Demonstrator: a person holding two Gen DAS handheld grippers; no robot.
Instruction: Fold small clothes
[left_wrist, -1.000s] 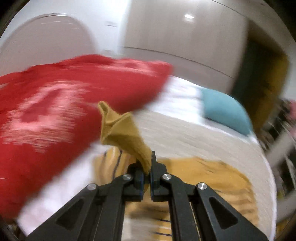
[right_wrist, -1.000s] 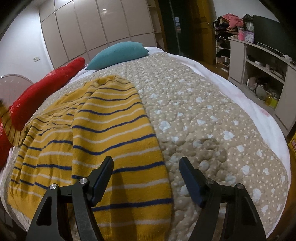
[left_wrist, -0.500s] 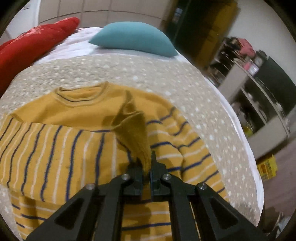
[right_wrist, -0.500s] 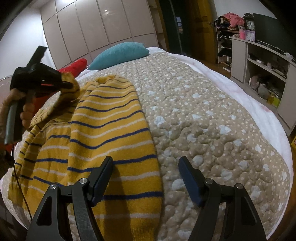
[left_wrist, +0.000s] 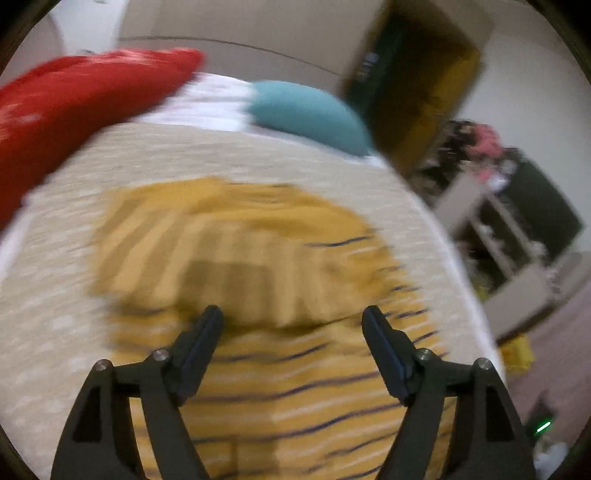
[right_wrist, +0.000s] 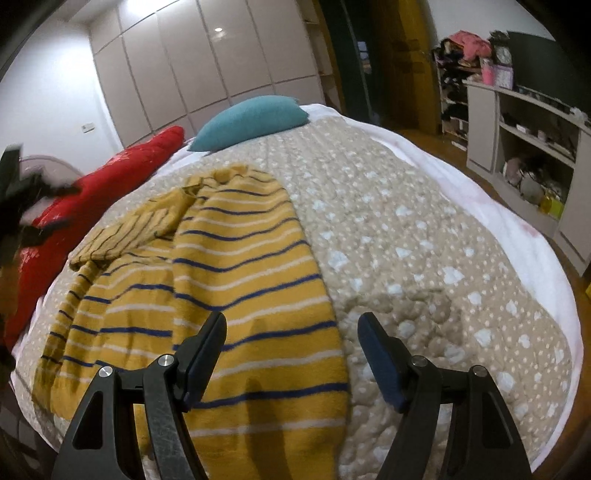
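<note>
The left wrist view is smeared by heavy motion blur: the striped sweater (left_wrist: 258, 280) and quilt (left_wrist: 66, 317) streak sideways, while only the tool arms at 6 o'clock stay sharp. The right wrist view is crisp, lit by a ceiling spot (right_wrist: 218, 29) at 11 o'clock that glares on the wardrobe doors (right_wrist: 207, 74). Soft tool shadows fall on the sweater near 6 o'clock. Both views bulge fisheye-style, with dark vignetted corners
</note>
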